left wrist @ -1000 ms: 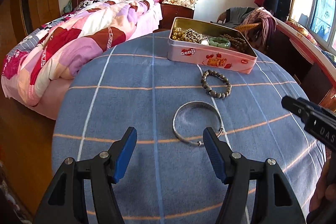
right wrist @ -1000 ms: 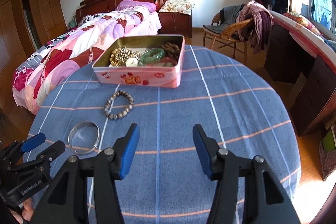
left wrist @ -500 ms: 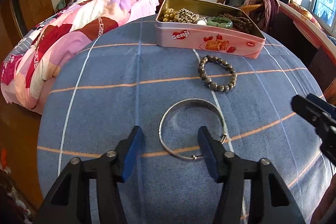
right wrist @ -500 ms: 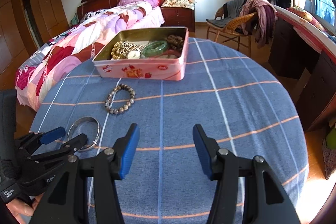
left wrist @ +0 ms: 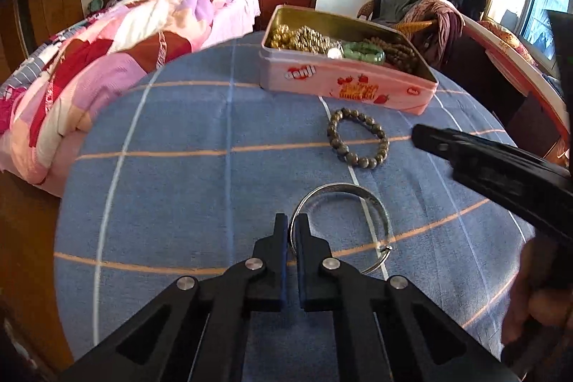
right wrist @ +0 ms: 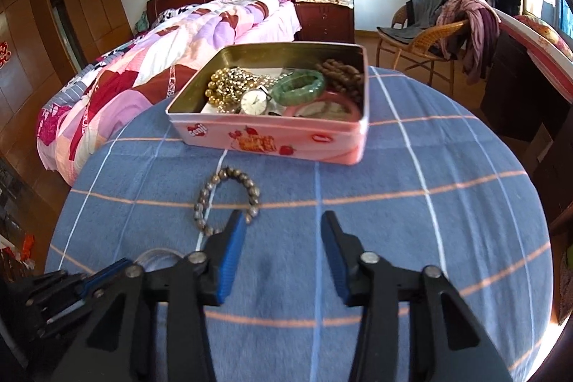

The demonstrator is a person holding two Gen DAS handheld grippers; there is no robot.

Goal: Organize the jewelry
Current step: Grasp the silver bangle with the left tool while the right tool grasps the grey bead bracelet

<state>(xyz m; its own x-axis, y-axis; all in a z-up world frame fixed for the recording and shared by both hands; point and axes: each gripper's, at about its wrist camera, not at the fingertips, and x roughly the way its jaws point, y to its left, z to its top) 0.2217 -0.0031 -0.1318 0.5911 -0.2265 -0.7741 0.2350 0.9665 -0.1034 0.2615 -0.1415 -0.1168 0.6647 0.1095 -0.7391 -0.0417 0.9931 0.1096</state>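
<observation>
A silver bangle [left wrist: 352,203] lies on the blue checked tablecloth [left wrist: 179,185]. My left gripper [left wrist: 292,224] is shut on the bangle's left rim. A grey bead bracelet [left wrist: 358,136] lies beyond it, in front of a pink tin [left wrist: 343,88] that holds gold beads, a watch, a green bangle and brown beads. In the right wrist view my right gripper [right wrist: 283,231] is open and empty just right of the bead bracelet [right wrist: 229,196], with the tin [right wrist: 279,142] behind. The bangle [right wrist: 157,255] shows partly at lower left, beside the left gripper [right wrist: 107,271].
The round table's edge curves close on the left and right. A bed with a pink quilt [left wrist: 125,34] stands left of the table. A wicker chair with clothes [right wrist: 440,31] and a dark desk [right wrist: 519,95] stand at the right.
My left gripper has closed onto the bangle's left rim. My right gripper has moved forward and left, nearer the bead bracelet, still open.
</observation>
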